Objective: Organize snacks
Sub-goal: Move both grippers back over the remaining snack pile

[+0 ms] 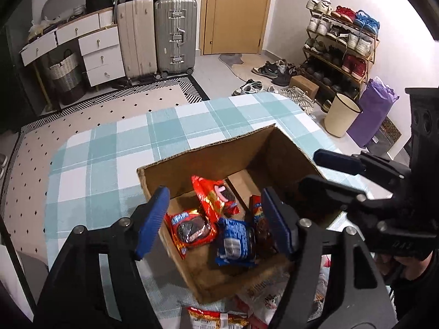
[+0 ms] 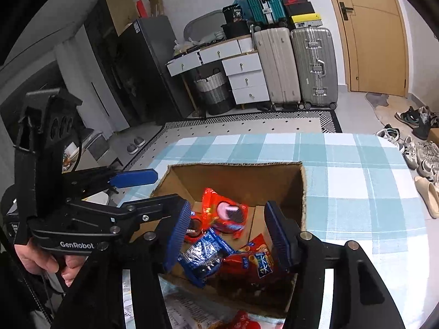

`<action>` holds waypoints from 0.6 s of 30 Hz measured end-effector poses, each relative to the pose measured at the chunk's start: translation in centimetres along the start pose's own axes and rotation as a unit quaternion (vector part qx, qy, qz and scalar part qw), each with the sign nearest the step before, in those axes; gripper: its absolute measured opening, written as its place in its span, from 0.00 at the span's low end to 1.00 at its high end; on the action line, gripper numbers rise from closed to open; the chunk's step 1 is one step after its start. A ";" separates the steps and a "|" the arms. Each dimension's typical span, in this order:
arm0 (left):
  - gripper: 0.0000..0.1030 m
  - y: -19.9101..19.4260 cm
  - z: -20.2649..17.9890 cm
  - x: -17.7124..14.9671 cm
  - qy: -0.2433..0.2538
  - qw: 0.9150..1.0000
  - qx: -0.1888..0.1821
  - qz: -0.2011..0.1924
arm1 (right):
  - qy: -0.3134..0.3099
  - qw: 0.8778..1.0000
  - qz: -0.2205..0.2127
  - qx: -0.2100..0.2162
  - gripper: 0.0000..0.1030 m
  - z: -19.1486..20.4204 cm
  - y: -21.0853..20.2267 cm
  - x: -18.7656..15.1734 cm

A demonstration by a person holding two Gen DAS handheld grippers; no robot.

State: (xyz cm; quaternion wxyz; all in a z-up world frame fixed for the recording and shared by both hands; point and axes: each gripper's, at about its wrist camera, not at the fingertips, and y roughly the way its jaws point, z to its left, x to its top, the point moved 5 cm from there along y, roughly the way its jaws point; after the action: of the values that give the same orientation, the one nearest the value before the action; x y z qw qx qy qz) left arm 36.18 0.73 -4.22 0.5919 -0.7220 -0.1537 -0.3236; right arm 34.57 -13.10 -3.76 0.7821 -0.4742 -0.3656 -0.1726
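Checked tablecloth (image 1: 115, 148); cardboard box (image 1: 208, 161) with 4 snack packets (image 1: 233, 242).

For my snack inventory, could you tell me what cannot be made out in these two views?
- Cardboard box floor, left wrist view: partly covered by packets.
- Blue packet label, right wrist view: blurred.
- Packets in front of the box, left wrist view: cut off by the bottom edge.

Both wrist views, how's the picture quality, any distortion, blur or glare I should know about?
Left wrist view: strong fisheye bending, dark corners, the cardboard box sharp, the packets at the bottom edge soft. Right wrist view: same curved edges, the blue snack packet slightly smeared with foil glare, the box interior shadowed, the plaid tablecloth bright but readable.
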 end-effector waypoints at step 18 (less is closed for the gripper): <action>0.81 -10.3 -2.2 -3.4 0.007 0.998 0.042 -0.044 | -0.029 0.998 -0.051 -0.004 0.69 4.8 -9.3 -0.6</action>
State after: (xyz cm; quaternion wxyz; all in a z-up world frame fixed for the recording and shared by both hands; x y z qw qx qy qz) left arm 26.78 1.78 1.52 0.6076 -0.6871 -0.1943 -0.3478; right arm 26.46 -13.53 2.87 0.7596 -0.4624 -0.4112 -0.2002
